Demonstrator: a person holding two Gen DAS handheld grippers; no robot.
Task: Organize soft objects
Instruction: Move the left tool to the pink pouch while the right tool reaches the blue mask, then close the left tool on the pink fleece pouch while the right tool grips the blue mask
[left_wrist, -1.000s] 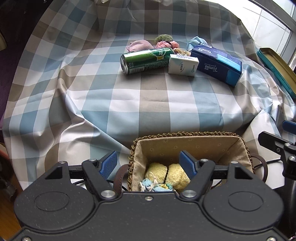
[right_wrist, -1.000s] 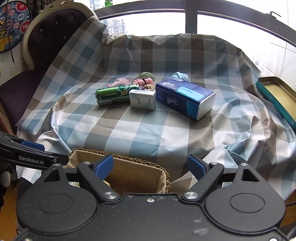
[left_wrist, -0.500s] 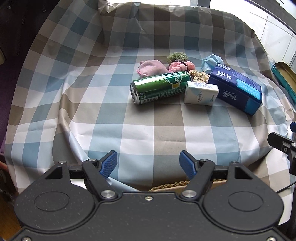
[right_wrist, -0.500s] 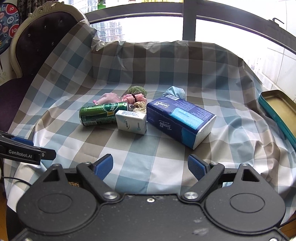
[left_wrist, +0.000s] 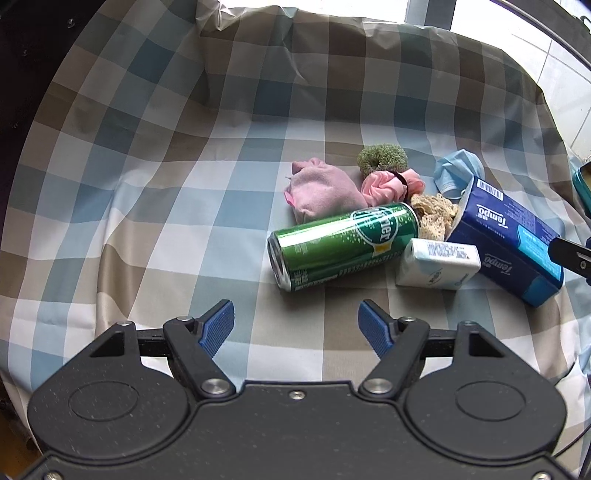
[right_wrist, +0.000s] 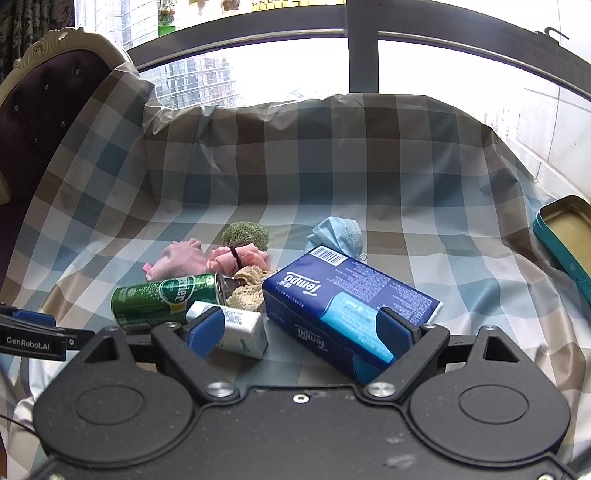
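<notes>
Both grippers, left (left_wrist: 295, 325) and right (right_wrist: 301, 328), have left the basket for the pile; jaws open, empty, next pick likely the sock (left_wrist: 321, 194).

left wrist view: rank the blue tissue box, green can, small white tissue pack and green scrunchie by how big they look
1. blue tissue box
2. green can, close behind
3. small white tissue pack
4. green scrunchie, though it lies farthest back, so this is unsure

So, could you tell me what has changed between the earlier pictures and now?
Both grippers advanced from the wicker basket, now out of view, toward the pile. The left gripper now faces the green can; the right gripper nears the blue tissue pack. Both are open and empty. Nothing on the checked cloth moved.
</notes>
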